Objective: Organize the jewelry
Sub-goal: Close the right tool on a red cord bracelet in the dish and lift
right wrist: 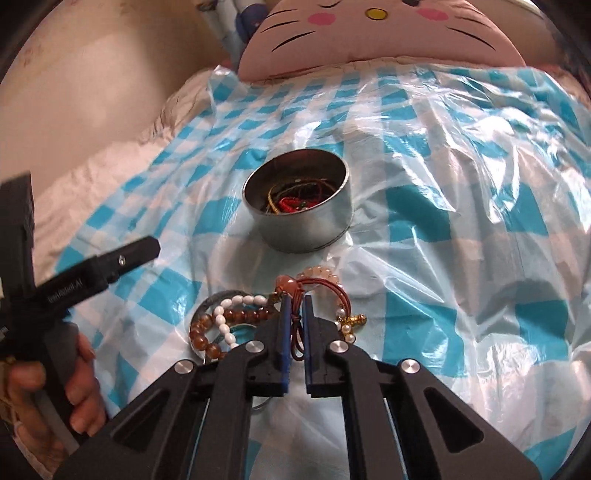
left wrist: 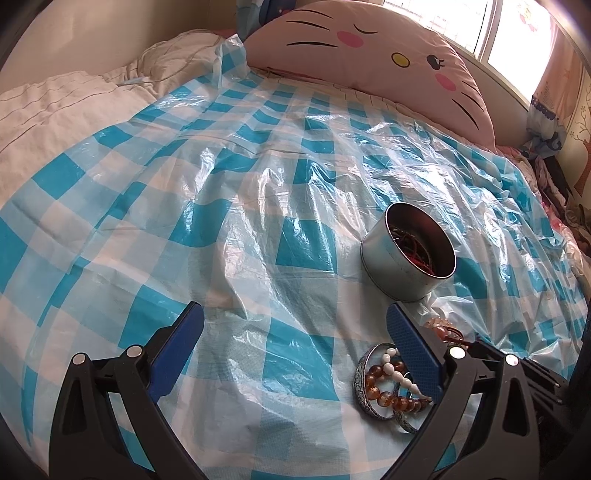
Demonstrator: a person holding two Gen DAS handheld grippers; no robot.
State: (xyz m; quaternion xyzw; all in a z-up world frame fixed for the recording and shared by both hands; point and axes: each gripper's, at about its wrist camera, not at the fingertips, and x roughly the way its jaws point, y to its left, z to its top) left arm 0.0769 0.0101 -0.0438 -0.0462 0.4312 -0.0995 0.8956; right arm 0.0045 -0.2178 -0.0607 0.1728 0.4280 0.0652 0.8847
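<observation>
A round metal tin (left wrist: 408, 254) (right wrist: 299, 205) stands on the blue checked plastic sheet and holds several cords and chains. A pile of jewelry lies in front of it: an amber bead bracelet (left wrist: 391, 391) (right wrist: 229, 321), a white bead string (left wrist: 400, 374) (right wrist: 236, 306), patterned bangles (left wrist: 364, 384) and a pink bead bracelet (right wrist: 319, 275). My left gripper (left wrist: 295, 321) is open and empty, left of the pile. My right gripper (right wrist: 295, 301) is shut on a red-brown cord bracelet (right wrist: 295, 332) in the pile.
A pink cat-face cushion (left wrist: 369, 48) (right wrist: 384, 33) lies at the bed's far edge. A white duvet (left wrist: 74, 107) is bunched at the left. The left gripper and the hand on it (right wrist: 85, 384) show at the right wrist view's left edge.
</observation>
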